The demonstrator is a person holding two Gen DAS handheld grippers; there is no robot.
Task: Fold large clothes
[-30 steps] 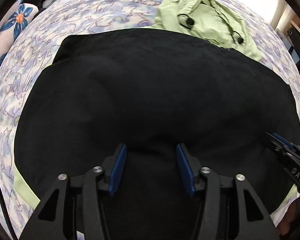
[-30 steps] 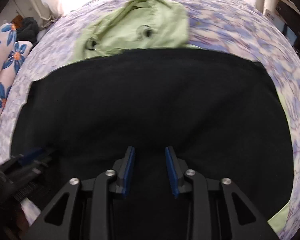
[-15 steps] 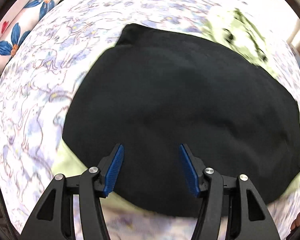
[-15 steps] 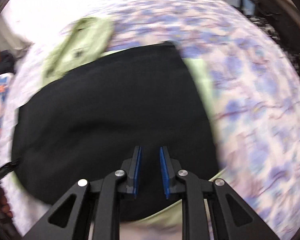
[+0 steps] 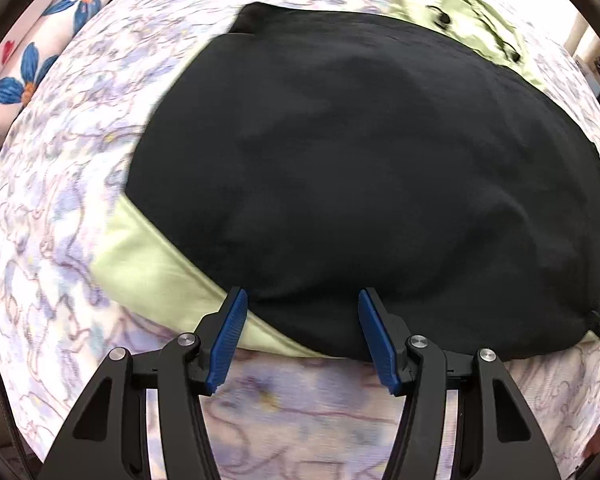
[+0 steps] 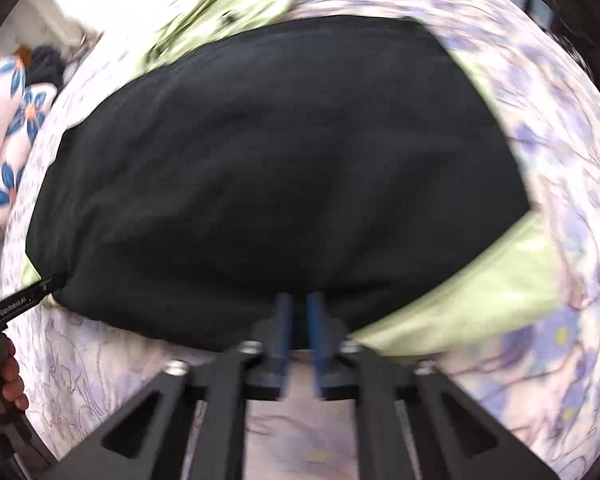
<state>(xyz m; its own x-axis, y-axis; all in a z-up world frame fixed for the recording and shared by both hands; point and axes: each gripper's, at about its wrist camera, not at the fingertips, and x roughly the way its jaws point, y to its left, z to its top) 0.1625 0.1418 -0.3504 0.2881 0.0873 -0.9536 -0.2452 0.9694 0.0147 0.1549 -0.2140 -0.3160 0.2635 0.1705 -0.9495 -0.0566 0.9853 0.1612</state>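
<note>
Left wrist view: the black garment [image 5: 372,168] lies spread on the bed [image 5: 60,216] over a pale green layer [image 5: 148,264], seemingly mid-fold; its near hem sits between the released left claw [image 5: 302,336]; right wrist view: the right claw [image 6: 299,336] has just been closing, clenched at the hem, whether gripping cloth I cannot tell.

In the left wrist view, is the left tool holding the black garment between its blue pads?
No, the left tool stands open above the black garment's near edge, pads apart.
</note>
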